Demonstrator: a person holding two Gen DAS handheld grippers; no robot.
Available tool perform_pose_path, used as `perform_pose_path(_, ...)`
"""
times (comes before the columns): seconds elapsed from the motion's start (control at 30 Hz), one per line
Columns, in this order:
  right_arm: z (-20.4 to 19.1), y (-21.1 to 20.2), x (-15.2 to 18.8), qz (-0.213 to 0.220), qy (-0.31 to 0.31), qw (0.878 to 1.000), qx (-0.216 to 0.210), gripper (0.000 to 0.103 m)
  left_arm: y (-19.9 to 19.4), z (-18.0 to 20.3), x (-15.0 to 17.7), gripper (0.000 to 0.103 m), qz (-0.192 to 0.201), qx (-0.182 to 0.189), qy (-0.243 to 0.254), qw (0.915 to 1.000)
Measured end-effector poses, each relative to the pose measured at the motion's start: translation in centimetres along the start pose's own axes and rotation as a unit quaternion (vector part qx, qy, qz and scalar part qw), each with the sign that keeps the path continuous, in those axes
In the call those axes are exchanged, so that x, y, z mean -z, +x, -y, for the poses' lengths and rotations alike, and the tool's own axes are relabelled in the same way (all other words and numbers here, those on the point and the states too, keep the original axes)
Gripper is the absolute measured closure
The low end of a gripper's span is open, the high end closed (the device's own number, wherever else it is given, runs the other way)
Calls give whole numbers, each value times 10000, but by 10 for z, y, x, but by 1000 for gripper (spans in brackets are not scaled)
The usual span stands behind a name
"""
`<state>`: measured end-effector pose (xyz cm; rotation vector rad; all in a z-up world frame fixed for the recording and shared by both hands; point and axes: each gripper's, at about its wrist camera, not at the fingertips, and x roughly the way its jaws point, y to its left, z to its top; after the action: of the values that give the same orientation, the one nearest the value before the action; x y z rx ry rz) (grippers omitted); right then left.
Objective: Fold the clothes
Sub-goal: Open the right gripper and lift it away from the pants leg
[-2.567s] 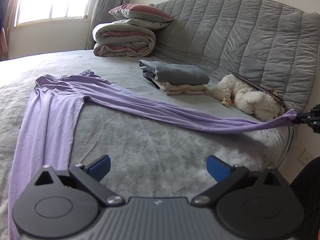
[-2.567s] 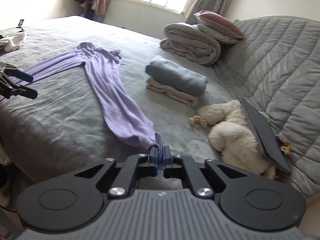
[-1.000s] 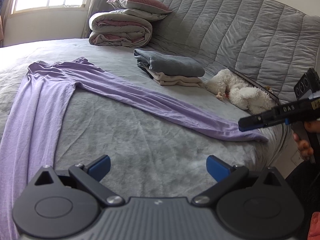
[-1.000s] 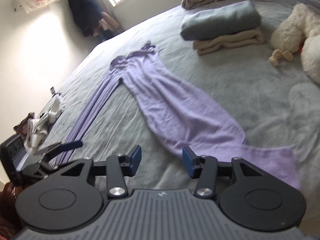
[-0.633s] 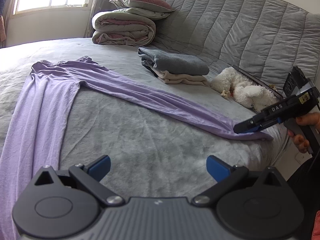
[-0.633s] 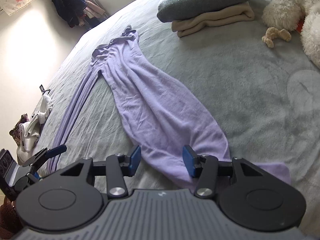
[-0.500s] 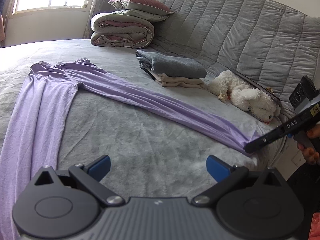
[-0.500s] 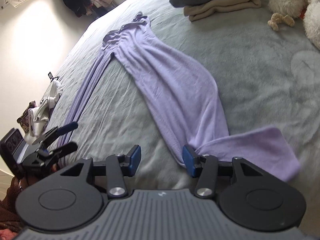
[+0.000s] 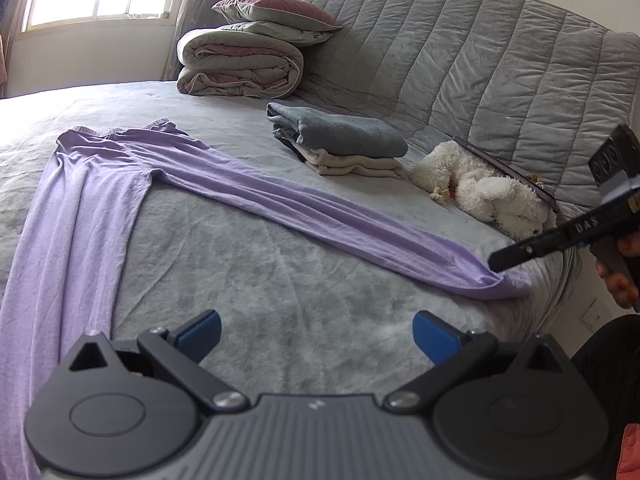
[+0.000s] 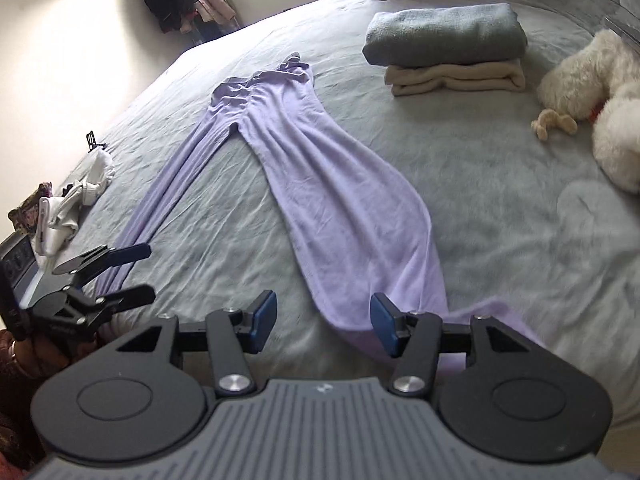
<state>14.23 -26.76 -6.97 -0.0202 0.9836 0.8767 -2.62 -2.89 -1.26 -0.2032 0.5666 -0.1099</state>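
Lilac trousers [image 9: 280, 204] lie spread flat on the grey bed [image 9: 280, 280], their two legs forming a V from the waistband at the far left. My left gripper [image 9: 316, 330] hovers open over bare bedding between the legs, holding nothing. In the right wrist view the same trousers [image 10: 340, 184] run toward my right gripper [image 10: 324, 320]. Its jaws are opening, and the leg's end lies on the bed under the right finger, not pinched. From the left wrist view, the right gripper [image 9: 498, 260] points at that leg end. The left gripper [image 10: 136, 270] shows open at the other leg.
A folded grey and beige stack [image 9: 340, 136] sits beyond the trousers, with a white plush toy [image 9: 488, 192] to its right by the quilted headboard [image 9: 480, 72]. A rolled duvet with a pillow [image 9: 240, 64] stands at the back. Loose white garments [image 10: 76, 200] lie at the bed's far side.
The right gripper, earlier shut on the leg's end and pulling it taut, has let go and the leg now rests on the bed. Its jaws stand wider. The left gripper has stayed put.
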Motion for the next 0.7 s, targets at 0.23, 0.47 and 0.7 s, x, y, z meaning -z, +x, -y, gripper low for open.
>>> perform_pose_path(0.23,17,12,11,-592,24,9977,316,46,-2,-3,-1,1,29,38,-46,10000)
perform_pose_path(0.47,3,-16,62,-1200,114,9927,66,46,-3,2,-2,1,74,159,-25,9998)
perform_pose_path(0.7,-2,-43,63,-153,-98,9970,754,39,-3,-1,-1,1,31,64,-37,10000)
